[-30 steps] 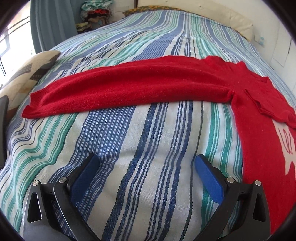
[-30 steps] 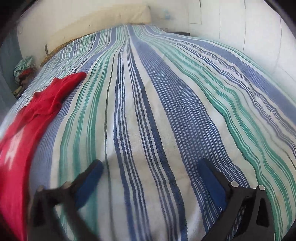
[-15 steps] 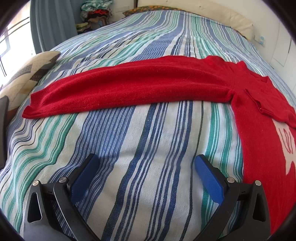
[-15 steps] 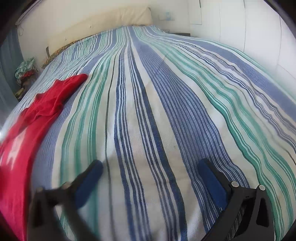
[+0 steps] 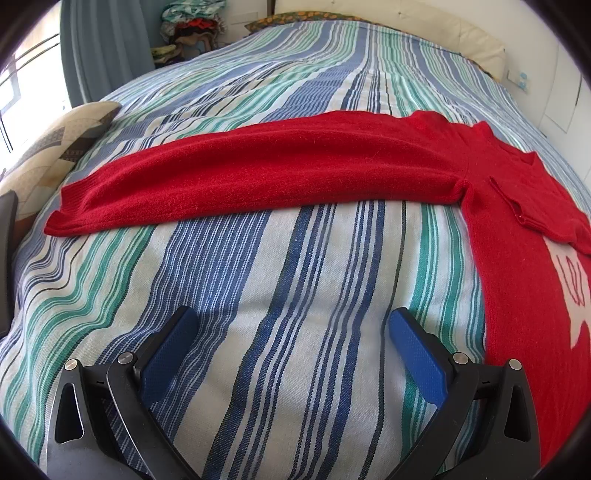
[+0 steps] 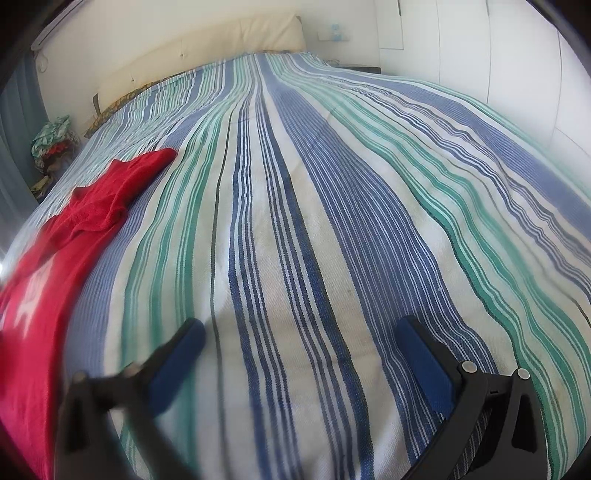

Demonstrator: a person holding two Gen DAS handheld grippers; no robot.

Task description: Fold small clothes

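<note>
A red knit sweater (image 5: 517, 236) with a white print lies flat on the striped bedspread (image 5: 295, 295). Its long sleeve (image 5: 258, 177) stretches out to the left across the bed. My left gripper (image 5: 291, 325) is open and empty, above bare bedspread just in front of the sleeve, with the sweater body to its right. In the right wrist view the sweater (image 6: 44, 266) lies at the left edge. My right gripper (image 6: 299, 332) is open and empty over bare bedspread (image 6: 332, 221), to the right of the sweater.
A patterned cushion (image 5: 48, 155) lies at the bed's left edge. A pile of clothes (image 5: 188, 26) sits by the curtain at the back. A cream headboard (image 6: 199, 48) and white wall close the far end.
The left view is nearly unchanged. The right gripper has shifted slightly, so the sweater shows a little more at the left edge of its view.
</note>
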